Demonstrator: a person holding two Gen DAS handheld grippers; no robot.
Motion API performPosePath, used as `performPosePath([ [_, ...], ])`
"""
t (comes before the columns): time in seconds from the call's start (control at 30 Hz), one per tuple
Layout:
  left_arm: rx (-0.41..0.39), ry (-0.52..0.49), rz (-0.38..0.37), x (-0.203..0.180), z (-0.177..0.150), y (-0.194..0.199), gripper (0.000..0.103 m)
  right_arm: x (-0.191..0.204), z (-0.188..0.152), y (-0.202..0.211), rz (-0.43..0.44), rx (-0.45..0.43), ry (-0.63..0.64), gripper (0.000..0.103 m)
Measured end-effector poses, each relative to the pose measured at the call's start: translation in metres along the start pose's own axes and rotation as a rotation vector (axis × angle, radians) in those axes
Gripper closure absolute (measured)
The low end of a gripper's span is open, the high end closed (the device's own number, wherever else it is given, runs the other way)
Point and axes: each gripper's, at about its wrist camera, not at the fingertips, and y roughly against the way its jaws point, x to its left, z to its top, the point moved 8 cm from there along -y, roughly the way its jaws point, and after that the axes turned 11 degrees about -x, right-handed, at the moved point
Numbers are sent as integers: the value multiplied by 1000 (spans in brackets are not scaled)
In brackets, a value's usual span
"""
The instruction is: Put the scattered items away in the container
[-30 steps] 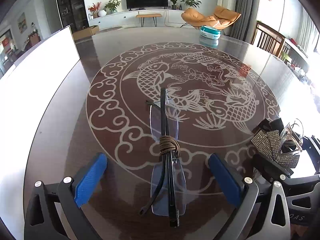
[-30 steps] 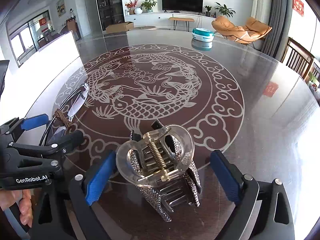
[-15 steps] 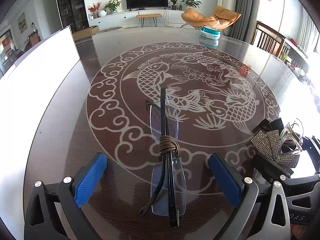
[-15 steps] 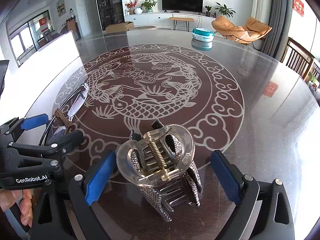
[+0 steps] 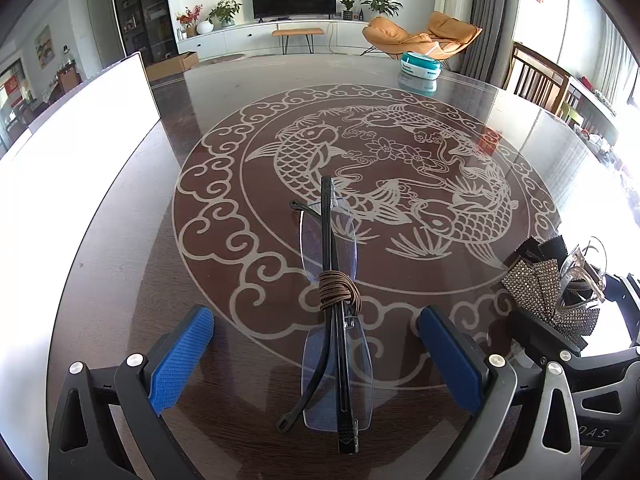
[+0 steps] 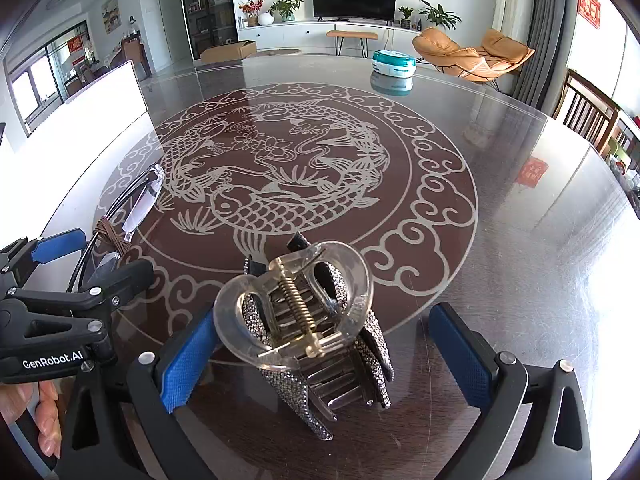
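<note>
In the left wrist view, the left gripper [image 5: 316, 356] stands with its blue pads [image 5: 182, 358] spread wide, touching nothing. Between them, on the dark table [image 5: 120, 280], lie the folded rimless glasses [image 5: 336, 344], with a brown hair tie [image 5: 338, 290] wound round the black temples at the bridge. The glasses run lengthwise from the near edge of the koi medallion [image 5: 384, 184] into its ring of clouds. The rhinestone hair clip [image 5: 556, 284] sits to the right of the glasses, at the medallion's right rim, partly hidden by the other tool's black frame. A teal round container [image 5: 420, 65] rests well beyond the medallion, at the table's far side. A white board [image 5: 80, 136] stands left of the medallion.

In the right wrist view, the right gripper [image 6: 326, 354] has its jaws set wide and they have just been opening; the hair clip [image 6: 308, 332] stands between them at the medallion's [image 6: 280, 184] near rim. Its clear handle overlaps the left pad [image 6: 188, 364] in the picture, and I cannot tell whether they touch; the right pad is clear of it. The glasses [image 6: 140, 204] and hair tie [image 6: 114, 238] lie at the medallion's left rim, behind the left gripper's black arm. The teal container [image 6: 394, 63] sits far past the medallion. Fingertips of a hand [image 6: 44, 412] show at the lower left.
</note>
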Motion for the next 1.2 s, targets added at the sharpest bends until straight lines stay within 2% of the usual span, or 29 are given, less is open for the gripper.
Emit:
performPosePath([
  [1.2, -2, 2, 4, 0, -1, 2, 0, 0, 0, 0, -1, 1, -1, 1],
])
